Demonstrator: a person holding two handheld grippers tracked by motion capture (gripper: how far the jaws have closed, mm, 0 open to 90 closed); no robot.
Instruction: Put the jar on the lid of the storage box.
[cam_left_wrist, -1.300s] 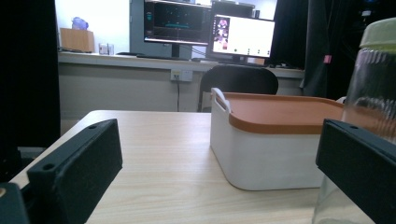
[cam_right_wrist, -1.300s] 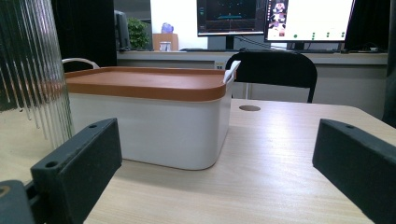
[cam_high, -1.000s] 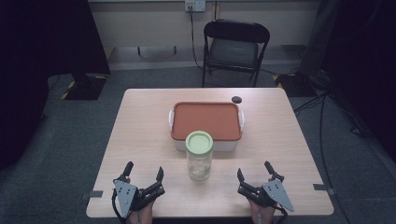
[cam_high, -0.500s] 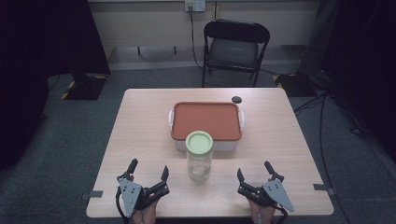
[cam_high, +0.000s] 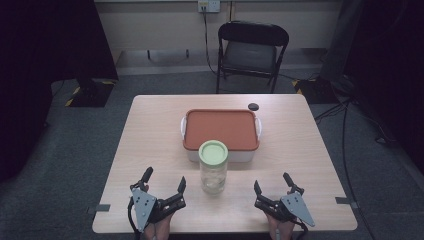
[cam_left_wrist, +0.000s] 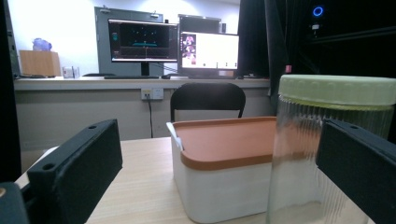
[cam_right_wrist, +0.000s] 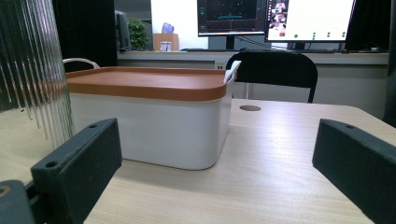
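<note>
Haven't grabbed anything yet, both my left gripper (cam_high: 165, 185) and right gripper (cam_high: 272, 187) sit spread wide on the table (cam_high: 150, 130). The jar (cam_high: 213, 167) stands between them, just before the box (cam_high: 221, 135). Next I'd probably close in on it

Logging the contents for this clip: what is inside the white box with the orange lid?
Cannot be seen. The orange lid sits shut on the white box, whose walls are opaque. The glass jar stands in front of it.

No readable text, label or number anywhere; monitors (cam_left_wrist: 173, 44) on the back counter show graphics and windows, their writing too small and blurred to make out
</note>
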